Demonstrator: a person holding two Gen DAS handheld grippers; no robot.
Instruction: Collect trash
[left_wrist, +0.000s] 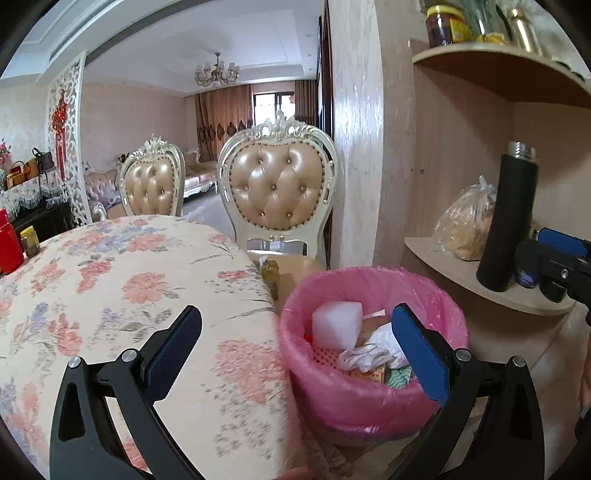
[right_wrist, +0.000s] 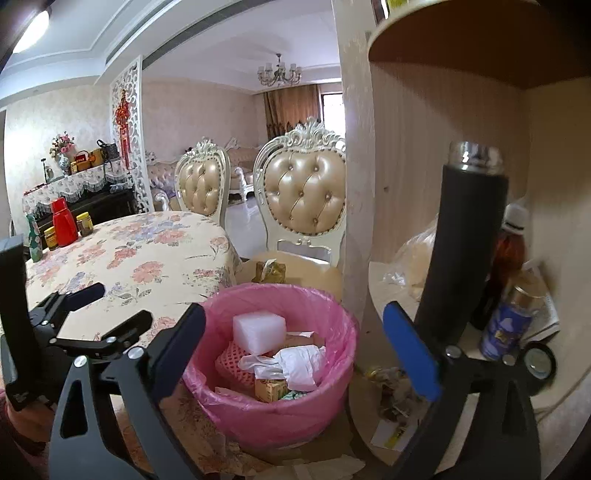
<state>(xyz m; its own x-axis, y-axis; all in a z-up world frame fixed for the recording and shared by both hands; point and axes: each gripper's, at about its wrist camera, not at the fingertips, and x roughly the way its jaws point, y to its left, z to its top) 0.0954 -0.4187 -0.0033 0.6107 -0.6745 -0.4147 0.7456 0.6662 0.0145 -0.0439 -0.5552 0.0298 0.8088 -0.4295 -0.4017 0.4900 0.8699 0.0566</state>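
Beside the floral-clothed dining table (left_wrist: 129, 280), a pink-lined round bin (right_wrist: 273, 410) is sitting heaped with crumpled trash while both the left gripper (left_wrist: 295, 350) and right gripper (right_wrist: 295, 350) are gaping wide, empty.

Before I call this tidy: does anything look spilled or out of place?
Yes. Crumpled wrappers and a paper scrap lie on the lower shelf, right of the pink-lined bin, not in it. Both tools are open, holding nothing.
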